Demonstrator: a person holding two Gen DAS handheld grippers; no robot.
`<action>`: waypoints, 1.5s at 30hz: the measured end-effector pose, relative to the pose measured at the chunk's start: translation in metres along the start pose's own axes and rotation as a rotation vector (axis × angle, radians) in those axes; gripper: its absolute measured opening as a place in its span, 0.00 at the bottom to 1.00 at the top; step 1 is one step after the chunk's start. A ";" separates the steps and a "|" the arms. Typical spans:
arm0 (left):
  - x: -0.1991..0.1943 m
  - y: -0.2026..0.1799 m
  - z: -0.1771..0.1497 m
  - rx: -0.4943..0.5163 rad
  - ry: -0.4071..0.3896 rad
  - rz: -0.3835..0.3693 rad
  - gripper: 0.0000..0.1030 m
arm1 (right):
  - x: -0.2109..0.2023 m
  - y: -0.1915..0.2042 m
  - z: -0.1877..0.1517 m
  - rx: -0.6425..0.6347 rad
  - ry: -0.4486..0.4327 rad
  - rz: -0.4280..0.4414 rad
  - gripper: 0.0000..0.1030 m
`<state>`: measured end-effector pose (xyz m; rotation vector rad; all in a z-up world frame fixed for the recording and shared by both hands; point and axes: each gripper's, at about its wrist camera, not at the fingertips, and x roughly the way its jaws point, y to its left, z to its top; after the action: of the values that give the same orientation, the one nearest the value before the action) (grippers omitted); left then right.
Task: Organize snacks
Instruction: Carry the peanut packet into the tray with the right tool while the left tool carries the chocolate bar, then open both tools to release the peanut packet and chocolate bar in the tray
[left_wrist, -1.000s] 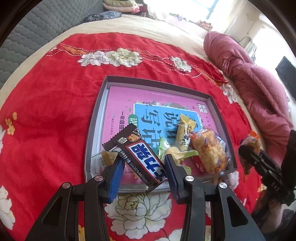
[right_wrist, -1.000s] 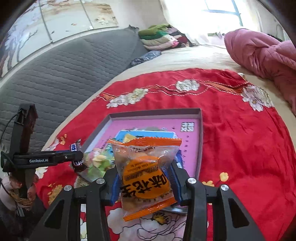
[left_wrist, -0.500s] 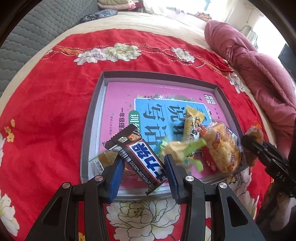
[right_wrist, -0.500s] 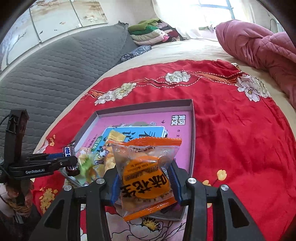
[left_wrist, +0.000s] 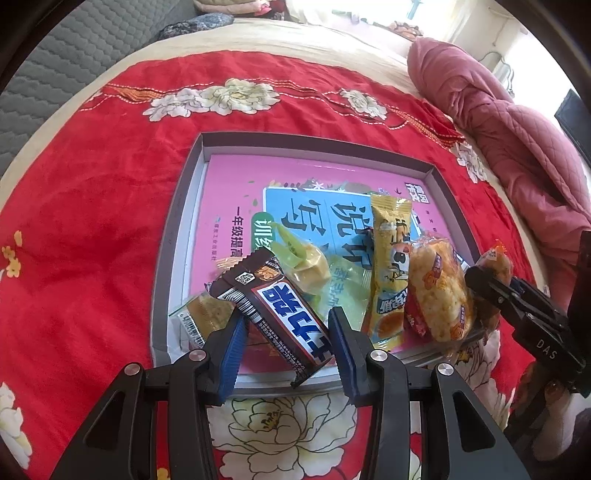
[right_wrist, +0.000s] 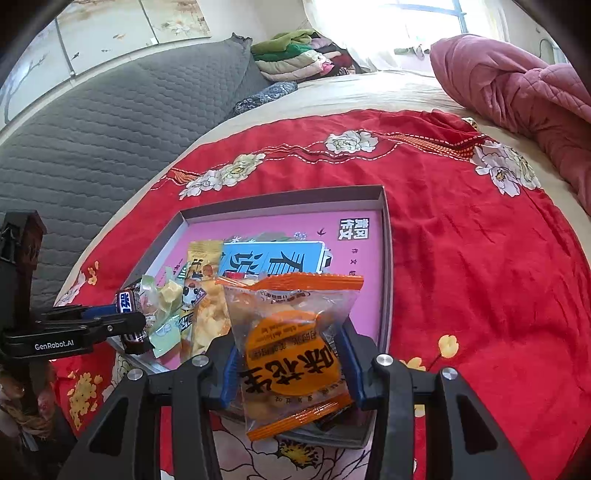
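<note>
My left gripper (left_wrist: 286, 343) is shut on a brown and blue chocolate bar (left_wrist: 280, 314) and holds it over the near left corner of a grey shallow box (left_wrist: 173, 236) with a pink book inside. My right gripper (right_wrist: 290, 362) is shut on an orange-edged clear snack packet (right_wrist: 291, 350) over the box's near right edge (right_wrist: 386, 266). In the box lie a yellow snack stick (left_wrist: 389, 266), a rice cracker pack (left_wrist: 439, 295), green wrapped sweets (left_wrist: 306, 262) and a small biscuit pack (left_wrist: 199, 317).
The box rests on a red flowered blanket (left_wrist: 92, 221) on a bed. A pink quilt (left_wrist: 509, 129) is heaped at the right. A grey padded headboard (right_wrist: 92, 147) stands at the left, folded clothes (right_wrist: 295, 55) at the back.
Both grippers have moved forward over the near part of the box, still holding their snacks. The box and the snacks in it look closer.
</note>
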<state>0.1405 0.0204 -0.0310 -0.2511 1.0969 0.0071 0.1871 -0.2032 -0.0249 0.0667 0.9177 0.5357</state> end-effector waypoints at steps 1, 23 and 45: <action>0.000 0.000 0.000 -0.001 0.000 0.000 0.45 | 0.000 0.000 0.000 0.001 -0.001 0.000 0.45; -0.005 0.000 0.001 -0.006 -0.002 -0.013 0.44 | -0.008 0.001 0.003 -0.001 -0.040 -0.018 0.60; -0.015 0.000 0.002 -0.007 -0.010 0.005 0.49 | -0.026 0.001 0.010 -0.001 -0.121 -0.020 0.69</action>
<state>0.1350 0.0223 -0.0168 -0.2544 1.0876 0.0170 0.1816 -0.2125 0.0008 0.0884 0.7997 0.5084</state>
